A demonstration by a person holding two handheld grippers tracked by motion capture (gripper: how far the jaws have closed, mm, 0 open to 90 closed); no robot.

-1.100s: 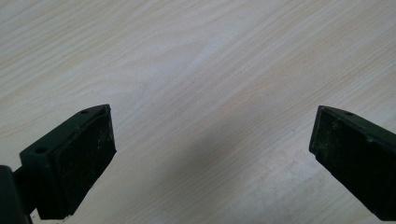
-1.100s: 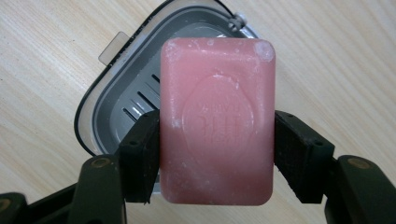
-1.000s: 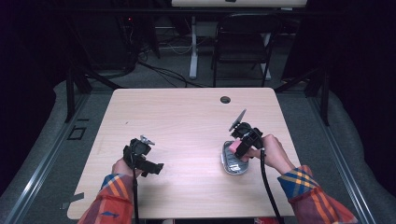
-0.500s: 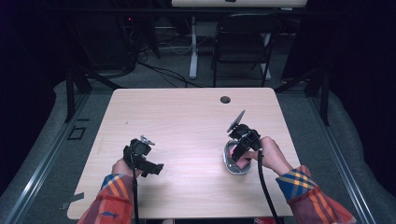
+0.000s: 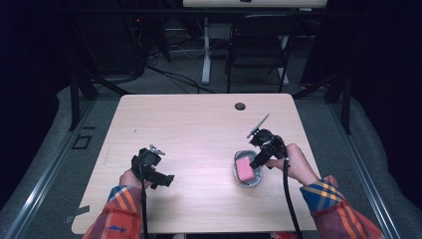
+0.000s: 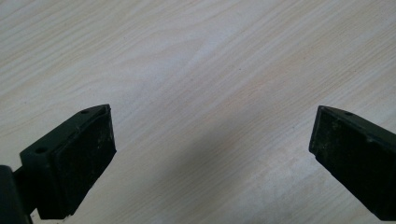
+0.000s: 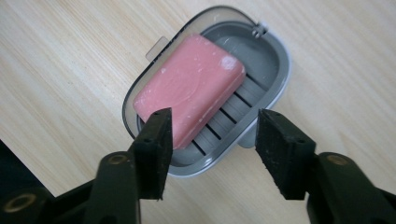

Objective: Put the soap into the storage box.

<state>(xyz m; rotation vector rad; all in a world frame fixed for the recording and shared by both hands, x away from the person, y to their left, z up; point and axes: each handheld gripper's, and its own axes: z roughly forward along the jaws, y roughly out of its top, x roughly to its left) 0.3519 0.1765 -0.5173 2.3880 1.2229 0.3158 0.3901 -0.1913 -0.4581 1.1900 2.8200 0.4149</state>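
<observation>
Right gripper (image 7: 210,135), jaws parted and empty, has been drawn back above the pink rectangular soap bar (image 7: 189,88), now uncovered and seemingly released, in the grey slotted plastic dish (image 7: 273,65).

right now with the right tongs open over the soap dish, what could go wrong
The pink soap lies skewed in the grey soap dish, crowding one side; a pinch could catch the rim along with it. The soap looks smooth and could slip from the right tongs. The light dish might slide across the table, since the left tongs rest apart from it.
</observation>
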